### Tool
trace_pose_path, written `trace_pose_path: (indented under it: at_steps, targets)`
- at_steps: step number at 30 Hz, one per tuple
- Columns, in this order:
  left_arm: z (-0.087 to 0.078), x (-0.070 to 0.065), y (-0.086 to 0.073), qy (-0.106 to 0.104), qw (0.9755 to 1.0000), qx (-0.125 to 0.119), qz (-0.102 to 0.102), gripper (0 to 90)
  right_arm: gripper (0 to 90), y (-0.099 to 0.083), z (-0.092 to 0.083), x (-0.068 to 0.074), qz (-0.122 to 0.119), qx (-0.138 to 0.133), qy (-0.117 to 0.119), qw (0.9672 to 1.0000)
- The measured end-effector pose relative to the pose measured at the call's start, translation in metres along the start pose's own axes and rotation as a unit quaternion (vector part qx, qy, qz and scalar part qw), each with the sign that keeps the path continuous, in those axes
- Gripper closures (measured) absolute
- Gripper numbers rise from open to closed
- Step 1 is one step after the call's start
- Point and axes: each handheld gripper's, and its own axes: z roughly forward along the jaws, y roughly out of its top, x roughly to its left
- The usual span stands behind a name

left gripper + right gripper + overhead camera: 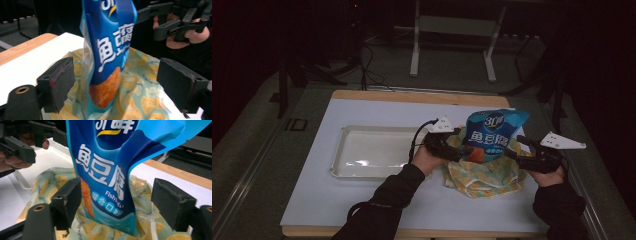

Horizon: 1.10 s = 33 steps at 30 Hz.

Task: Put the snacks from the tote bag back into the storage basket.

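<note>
A blue snack pouch (492, 132) printed with white characters stands upright inside a yellow lemon-patterned cloth bag (482, 175) on the white table top. My left gripper (457, 145) comes at it from the left and my right gripper (518, 150) from the right. In the left gripper view the pouch (107, 50) rises between the wide-apart jaws of the left gripper (117, 85) and neither pad presses it. In the right gripper view the pouch (105, 170) stands between the jaws of the right gripper (120, 202). Its edge lies against the left pad (68, 200), and the right pad is well apart.
A shallow white tray (343, 150) lies to the left of the cloth bag. The white board (362, 205) has a wooden rim at front and back. Dark floor and a metal stand (414, 50) lie beyond the table.
</note>
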Motion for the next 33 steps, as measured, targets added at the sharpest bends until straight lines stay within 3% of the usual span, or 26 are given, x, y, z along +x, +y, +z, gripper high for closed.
trace_pose_path:
  at_steps: [4, 7, 18, 25, 30, 33]
  targets:
    - [0.006, 0.004, 0.001, 0.019, 0.9998, 0.003, -0.004, 24.7, 26.3, 0.0, 0.005, -0.003, 0.005, 0.003, -0.005, 1.0]
    - [0.01, 0.005, 0.003, 0.024, 0.9997, 0.0, -0.004, 34.9, 29.8, 0.0, 0.009, -0.006, 0.01, 0.003, -0.012, 0.9999]
    - [0.025, 0.006, 0.005, 0.033, 0.9994, 0.013, -0.003, 52.4, 38.2, 0.002, 0.018, -0.008, 0.013, 0.004, -0.015, 0.9998]
    - [0.032, 0.007, 0.005, 0.039, 0.9991, 0.018, -0.006, 61.7, 53.0, 0.003, 0.022, -0.011, 0.013, 0.004, -0.014, 0.9998]
    - [0.035, 0.007, 0.003, 0.041, 0.999, 0.021, -0.001, 67.5, 62.6, 0.001, 0.027, -0.01, -0.001, 0.011, -0.021, 0.9997]
    - [0.035, 0.009, 0.003, 0.041, 0.999, 0.015, -0.011, 69.9, 68.1, 0.0, 0.029, -0.008, -0.004, 0.013, -0.019, 0.9997]
